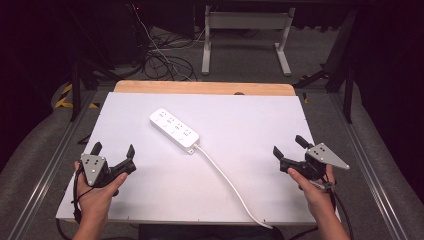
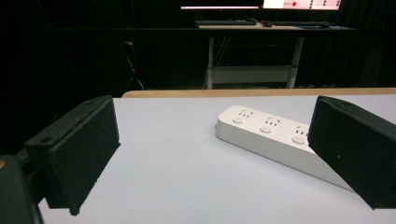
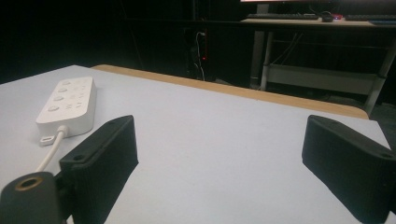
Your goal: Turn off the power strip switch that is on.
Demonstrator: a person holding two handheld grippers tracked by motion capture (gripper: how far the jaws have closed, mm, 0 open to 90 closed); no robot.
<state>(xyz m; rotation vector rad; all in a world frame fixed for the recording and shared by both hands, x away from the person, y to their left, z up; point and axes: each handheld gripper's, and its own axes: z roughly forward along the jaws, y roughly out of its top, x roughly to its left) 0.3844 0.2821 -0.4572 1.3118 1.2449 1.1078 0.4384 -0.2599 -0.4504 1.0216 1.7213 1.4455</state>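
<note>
A white power strip (image 1: 174, 130) lies at an angle near the middle of the white table (image 1: 250, 120), with several sockets and buttons on top. Its white cable (image 1: 227, 184) runs from its near end to the table's front edge. My left gripper (image 1: 114, 150) is held at the table's front left, open and holding nothing; the power strip (image 2: 275, 135) lies ahead of it, to the right. My right gripper (image 1: 289, 147) is held at the front right, also open with nothing between its jaws; the power strip (image 3: 67, 103) and cable (image 3: 51, 149) lie to its left.
A wooden strip (image 1: 205, 87) borders the table's far edge. Beyond it stand a white desk frame (image 1: 245, 35) and tangled cables (image 1: 160, 60) on the floor. Metal rails (image 1: 45, 165) run along both sides of the table.
</note>
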